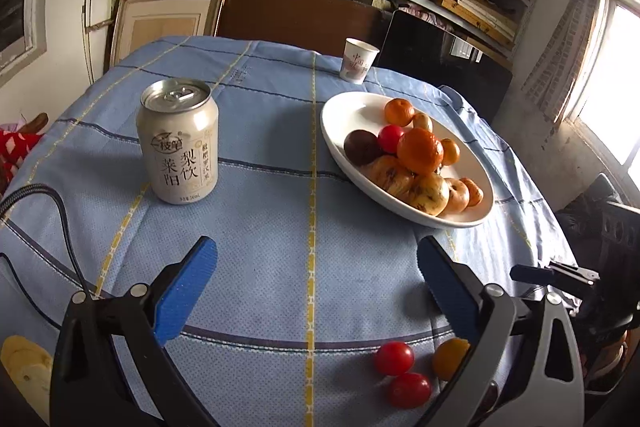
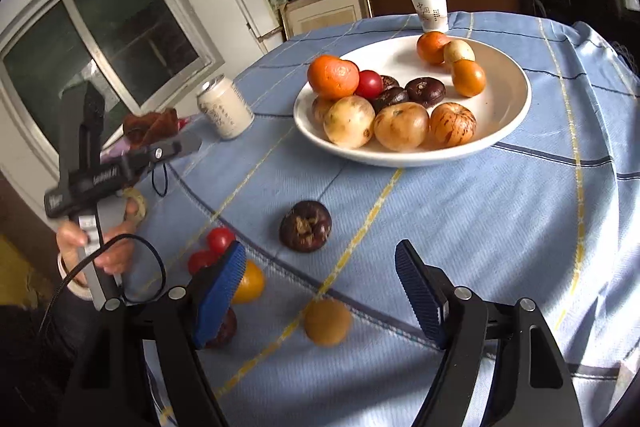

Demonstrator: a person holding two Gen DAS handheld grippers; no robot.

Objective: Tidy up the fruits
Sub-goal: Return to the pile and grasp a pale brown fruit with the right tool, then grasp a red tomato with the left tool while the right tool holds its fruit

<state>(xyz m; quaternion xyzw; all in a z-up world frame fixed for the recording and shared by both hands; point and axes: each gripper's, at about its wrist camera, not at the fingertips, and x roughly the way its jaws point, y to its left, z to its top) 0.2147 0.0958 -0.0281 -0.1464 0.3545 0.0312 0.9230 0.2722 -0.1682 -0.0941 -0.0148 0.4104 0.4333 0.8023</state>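
We judge the job well along but not finished. The white plate [image 2: 516, 115] already holds most of the fruit: mandarins, a cherry tomato, several dark mangosteens and a row of pale, streaked fruits at its near edge. Still loose on the blue tablecloth [image 2: 480, 227] are a mangosteen [image 2: 305, 225] lying well short of the plate, two red tomatoes [image 1: 394, 358] side by side, a small orange fruit [image 2: 249, 283] just beside them, and a brownish round fruit [image 2: 327, 322] nearest us. A dark shape behind the right claw's left pad may be another mangosteen; the pad hides most of it, so we cannot be sure.

Our left gripper [image 1: 316, 289] is spread wide over bare cloth with nothing between its pads. Our right gripper [image 2: 320, 291] is also released and empty, with the brownish fruit lying on the cloth roughly between its fingertips, untouched. The drink can [image 1: 178, 143] and paper cup [image 1: 358, 61] stand apart from the fruit.
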